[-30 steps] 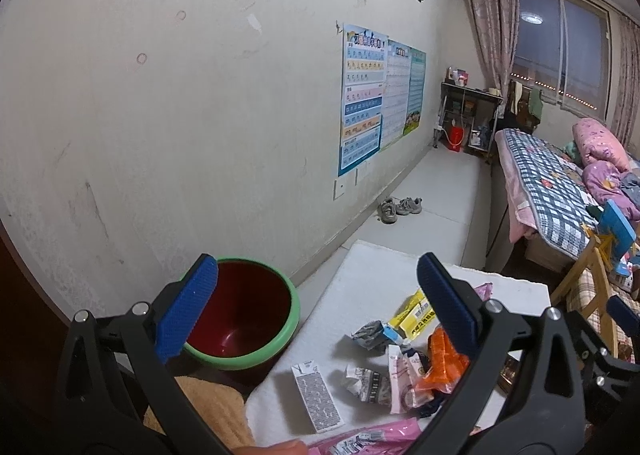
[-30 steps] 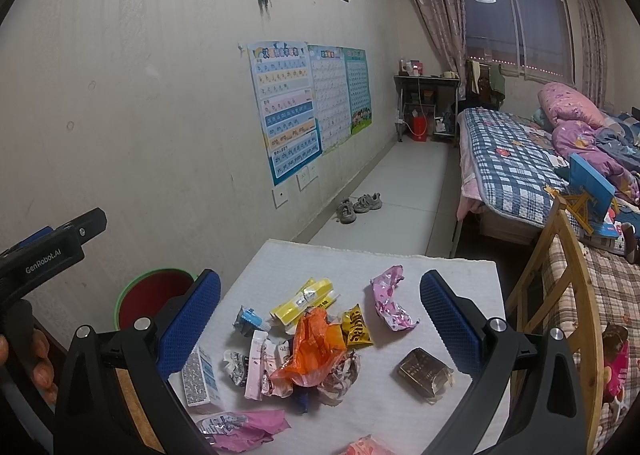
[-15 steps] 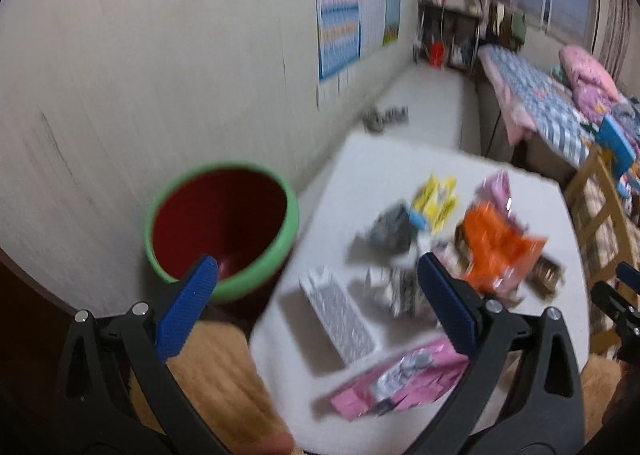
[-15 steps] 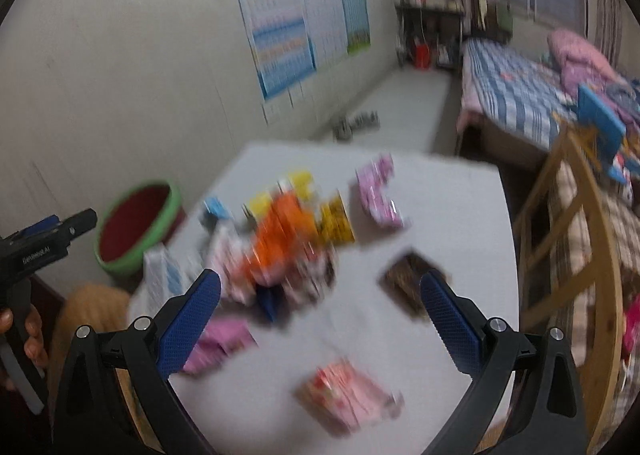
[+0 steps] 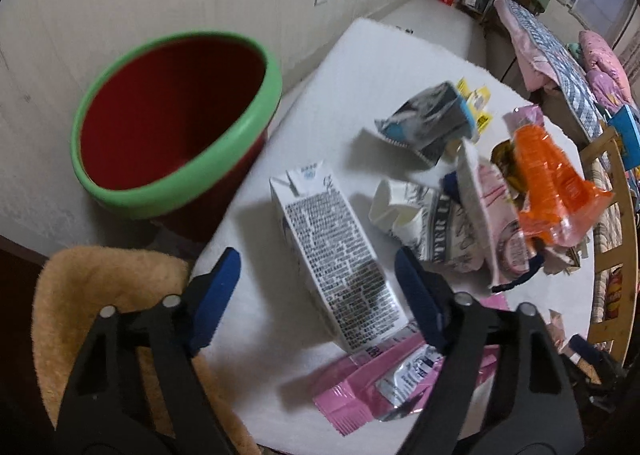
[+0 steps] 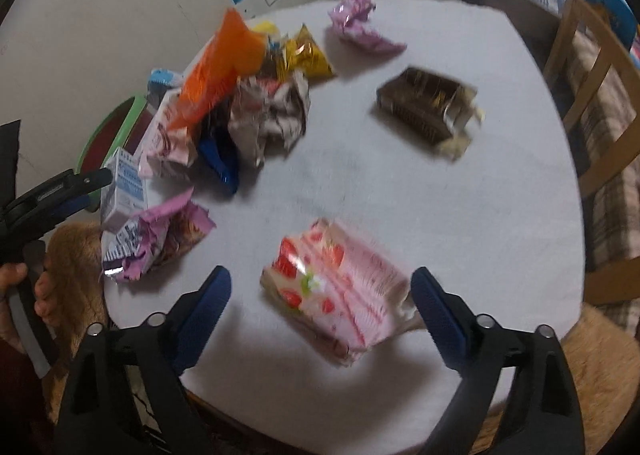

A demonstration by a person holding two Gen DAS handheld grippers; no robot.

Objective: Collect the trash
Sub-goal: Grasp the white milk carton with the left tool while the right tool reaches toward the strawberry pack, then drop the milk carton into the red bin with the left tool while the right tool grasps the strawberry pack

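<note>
1. While both hands work the white table [image 6: 400,191], the left-side target is the white drink carton [image 5: 332,255], lying flat near the table's near-left edge, printed side up.
2. Carton's long axis runs from upper left to lower right in the left wrist view, skewed to the line between the pads, so the jaws would take it across its narrow width.
3. Left gripper [image 5: 318,283] sits right over the carton's lower half; the carton is between the blue pads, with a gap on each side. Jaws are closing, no contact visible yet.
4. Right-side target is the pink strawberry wrapper [image 6: 336,291], near the table's front edge, well apart from the main pile.
5. Wrapper's long axis also slants upper left to lower right; it lies between the right gripper's pads.
6. Right gripper [image 6: 320,307] is wide and closing; the wrapper's lower right end is close to the right pad, but blur makes contact unclear.
7. Each hand is nearer its own item: carton for left, strawberry wrapper for right.
8. Red bin with green rim [image 5: 176,127] stands just beside the table's left edge, near the carton, so probably a short carry for the left hand and a longer one across the table for the right.
9. Leftover pile: orange bag [image 5: 552,187], pink wrapper [image 5: 384,379], brown box [image 6: 428,111].
</note>
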